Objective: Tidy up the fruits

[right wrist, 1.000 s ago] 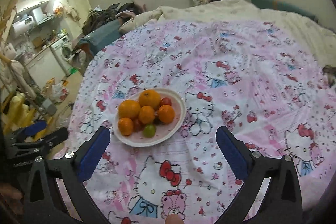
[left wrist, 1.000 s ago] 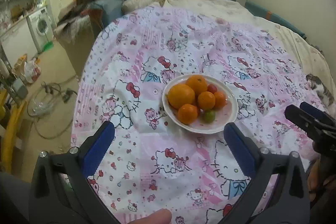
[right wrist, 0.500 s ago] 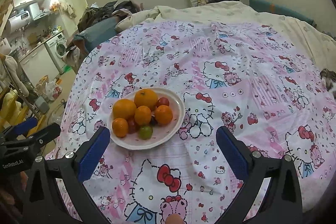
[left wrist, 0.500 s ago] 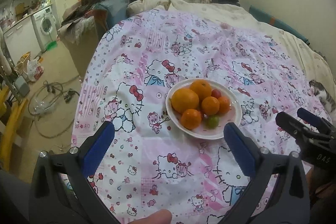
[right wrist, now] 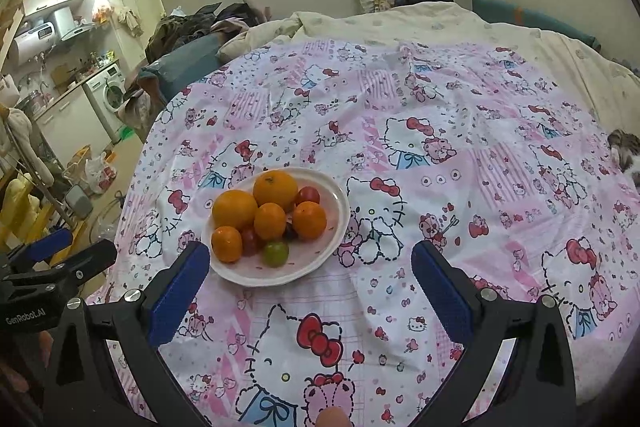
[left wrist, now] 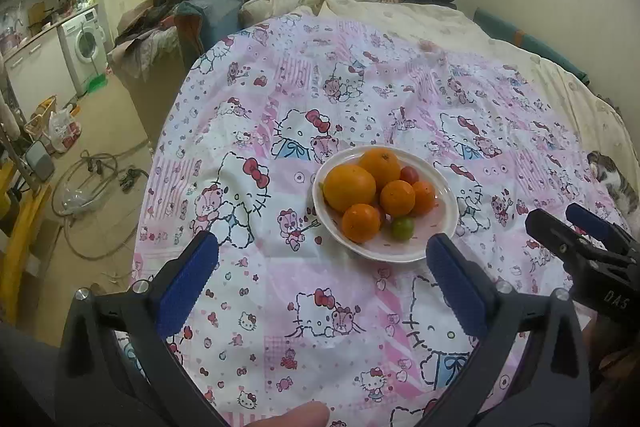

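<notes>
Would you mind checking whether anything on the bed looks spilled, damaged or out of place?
Nothing stands out: all the fruit sits piled inside the white plate, none spilled onto the pink sheet. Both grippers are open and empty.

Bed (left wrist: 400,35) covered by pink cartoon sheet (left wrist: 328,307). White plate (left wrist: 444,227) of fruit rests on sheet.

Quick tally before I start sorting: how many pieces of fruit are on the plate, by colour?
Orange fruits: 5
Red fruits: 2 clearly seen
Green fruits: 1
Dark fruit, mostly hidden between the oranges: 1
Total: 9 visible on the white plate; more may be hidden under the pile.
</notes>
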The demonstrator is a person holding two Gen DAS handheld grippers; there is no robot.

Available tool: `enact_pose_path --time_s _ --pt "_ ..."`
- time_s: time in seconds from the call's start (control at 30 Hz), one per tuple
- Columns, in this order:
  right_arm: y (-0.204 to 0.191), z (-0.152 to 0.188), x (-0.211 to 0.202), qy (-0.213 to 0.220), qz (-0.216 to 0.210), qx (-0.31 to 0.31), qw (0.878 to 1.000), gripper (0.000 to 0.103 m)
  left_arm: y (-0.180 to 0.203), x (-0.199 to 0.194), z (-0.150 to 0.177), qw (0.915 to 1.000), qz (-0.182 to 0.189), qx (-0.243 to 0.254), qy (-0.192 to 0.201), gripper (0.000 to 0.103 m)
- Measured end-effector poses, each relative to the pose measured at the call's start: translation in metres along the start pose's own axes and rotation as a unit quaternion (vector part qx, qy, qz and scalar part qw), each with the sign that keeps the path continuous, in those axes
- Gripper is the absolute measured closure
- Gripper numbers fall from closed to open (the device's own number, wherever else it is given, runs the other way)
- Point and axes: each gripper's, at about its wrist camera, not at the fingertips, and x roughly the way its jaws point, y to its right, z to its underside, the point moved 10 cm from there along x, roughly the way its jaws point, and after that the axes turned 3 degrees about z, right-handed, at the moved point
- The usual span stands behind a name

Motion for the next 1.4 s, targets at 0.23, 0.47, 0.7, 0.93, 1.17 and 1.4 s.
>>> enact_pose_path --time_s 0.23,0.47,0.7,0.93,1.17,1.4 --pt "-0.0005 -0.0005 -0.0006 0.0 0.0 -0.001 1.0 0.0 -0.0003 -0.0019 -0.0006 1.0 0.001 -0.003 0.001 0.0" --pt "0.0009 -0.0008 -0.0006 0.0 0.0 0.0 1.0 0.0 -0.0008 -0.0013 -0.0007 1.0 0.002 -0.005 0.002 0.0" --pt "0.0009 -0.0007 -0.0005 -0.001 0.0 0.0 1.0 0.0 -0.0013 -0.0015 -0.0007 1.0 0.003 -0.006 0.001 0.0" --pt "0.0008 -0.0008 -0.0009 0.0 0.001 -0.002 1.0 0.0 -0.0022 -0.0013 0.0017 1.0 0.001 -0.006 -0.002 0.0" --pt "0.0008 -0.0009 -0.0005 0.0 0.0 -0.003 1.0 0.0 -0.0033 0.0001 0.0029 0.9999 0.0 -0.011 -0.002 0.0" --pt "0.0008 -0.0006 -0.0001 0.0 0.0 -0.004 1.0 0.0 -0.0033 -0.0001 0.0049 0.9999 0.001 -0.014 -0.003 0.0"
